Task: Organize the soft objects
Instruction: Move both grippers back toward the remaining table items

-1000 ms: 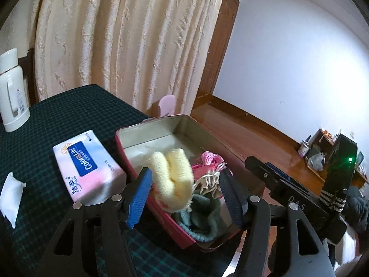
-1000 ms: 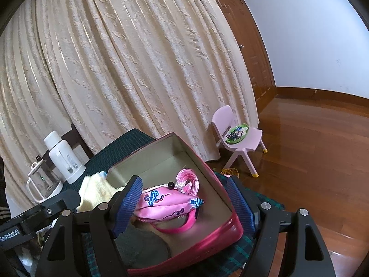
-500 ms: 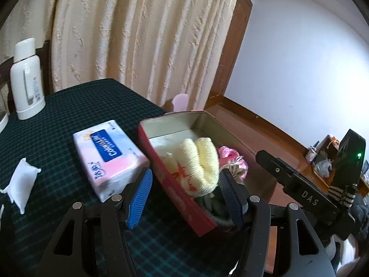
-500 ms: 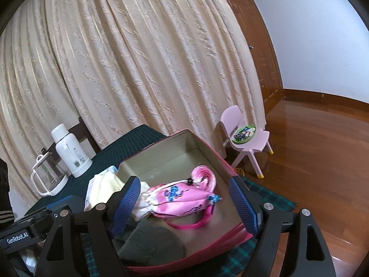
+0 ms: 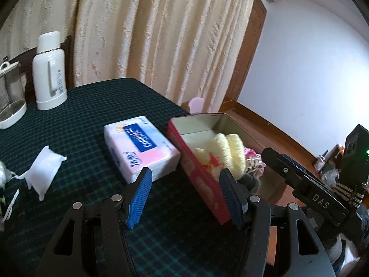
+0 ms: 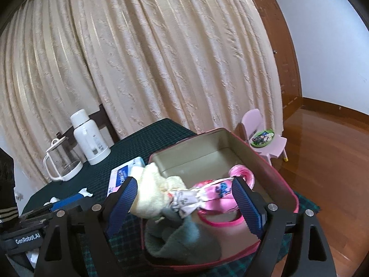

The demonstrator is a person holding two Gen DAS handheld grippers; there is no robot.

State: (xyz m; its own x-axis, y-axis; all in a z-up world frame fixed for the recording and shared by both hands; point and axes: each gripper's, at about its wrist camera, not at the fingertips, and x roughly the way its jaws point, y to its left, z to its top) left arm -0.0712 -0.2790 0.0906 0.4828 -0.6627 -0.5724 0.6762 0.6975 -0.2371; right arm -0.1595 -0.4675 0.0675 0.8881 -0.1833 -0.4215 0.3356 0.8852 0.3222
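A red tin box [image 6: 274, 170] sits on the dark checked worktop [image 5: 76, 124], holding a fluffy yellow cloth [image 6: 152, 194], a pink patterned pouch [image 6: 207, 196] and a dark green knit piece [image 6: 182, 240]. The right gripper [image 6: 185, 204] hovers over the box, its fingers [image 6: 246, 207] having just been spreading, with nothing pinched between them. The left gripper [image 5: 184, 198] hangs by the box's near wall, fingers [image 5: 140, 198] apart and empty. A tissue pack [image 5: 140, 147] lies just beside the box, a white face mask [image 5: 43, 168] further left.

flask [image 5: 49, 71] by glass jug [image 5: 9, 94]; curtain [image 6: 161, 57] behind | pink chair [image 6: 265, 136] on wood floor [image 6: 334, 161]; door [image 6: 283, 46]
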